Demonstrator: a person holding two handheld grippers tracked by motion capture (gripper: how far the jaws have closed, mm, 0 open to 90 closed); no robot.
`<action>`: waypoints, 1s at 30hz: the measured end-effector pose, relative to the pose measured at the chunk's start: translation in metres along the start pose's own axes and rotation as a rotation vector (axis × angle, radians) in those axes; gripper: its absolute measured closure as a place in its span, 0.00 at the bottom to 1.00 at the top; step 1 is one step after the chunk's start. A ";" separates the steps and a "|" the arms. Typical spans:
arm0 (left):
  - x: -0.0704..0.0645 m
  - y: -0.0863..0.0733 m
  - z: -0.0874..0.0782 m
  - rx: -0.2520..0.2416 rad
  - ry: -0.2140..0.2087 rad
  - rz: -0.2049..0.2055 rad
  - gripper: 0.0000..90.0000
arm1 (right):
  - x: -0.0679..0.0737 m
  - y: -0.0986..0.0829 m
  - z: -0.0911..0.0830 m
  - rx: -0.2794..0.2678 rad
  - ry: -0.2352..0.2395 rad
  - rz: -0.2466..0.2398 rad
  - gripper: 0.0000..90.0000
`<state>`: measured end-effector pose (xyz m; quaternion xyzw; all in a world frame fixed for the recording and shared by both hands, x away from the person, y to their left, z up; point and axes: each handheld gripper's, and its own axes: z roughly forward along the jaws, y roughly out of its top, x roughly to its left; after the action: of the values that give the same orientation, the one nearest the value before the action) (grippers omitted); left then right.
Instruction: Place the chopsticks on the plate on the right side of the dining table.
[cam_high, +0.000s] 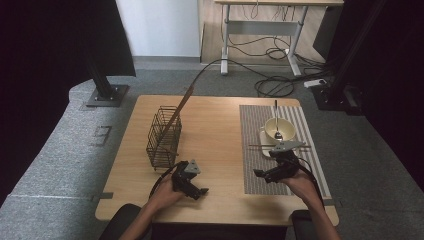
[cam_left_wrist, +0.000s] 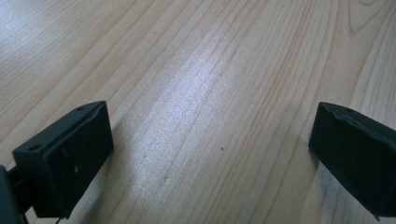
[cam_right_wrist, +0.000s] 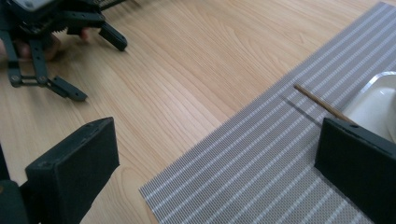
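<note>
My left gripper (cam_high: 200, 192) rests open on bare wood near the table's front edge, just right of a black wire basket (cam_high: 163, 138). In the left gripper view its jaws (cam_left_wrist: 210, 154) stand wide apart with only tabletop between them. My right gripper (cam_high: 258, 173) hovers open at the left edge of a grey striped placemat (cam_high: 260, 125), jaws pointing left. In the right gripper view it (cam_right_wrist: 215, 158) holds nothing. A thin wooden chopstick (cam_right_wrist: 322, 103) lies on the mat (cam_right_wrist: 261, 163) before a cream bowl (cam_high: 278, 128) with a spoon (cam_high: 276, 120) in it.
A long wooden stick (cam_high: 181, 106) leans out of the basket toward the far edge. A white dish edge (cam_right_wrist: 378, 105) sits behind the right jaw. The left gripper (cam_right_wrist: 98, 70) lies across the wood in the right gripper view. Dark stands, cables and a desk are beyond the table.
</note>
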<state>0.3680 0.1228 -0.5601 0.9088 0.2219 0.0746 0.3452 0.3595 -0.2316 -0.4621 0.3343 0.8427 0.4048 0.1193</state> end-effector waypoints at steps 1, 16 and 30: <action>0.000 0.000 0.000 0.000 0.000 0.000 0.00 | 0.000 0.000 0.000 0.000 0.000 0.000 0.00; 0.000 0.000 0.000 0.003 0.003 -0.003 0.00 | 0.019 0.048 0.023 0.008 0.037 -0.088 0.00; -0.001 0.000 -0.001 0.004 0.008 -0.012 0.00 | 0.035 0.085 0.046 0.004 0.110 -0.087 0.00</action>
<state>0.3665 0.1226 -0.5598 0.9079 0.2290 0.0757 0.3428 0.3945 -0.1431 -0.4245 0.2745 0.8627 0.4152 0.0895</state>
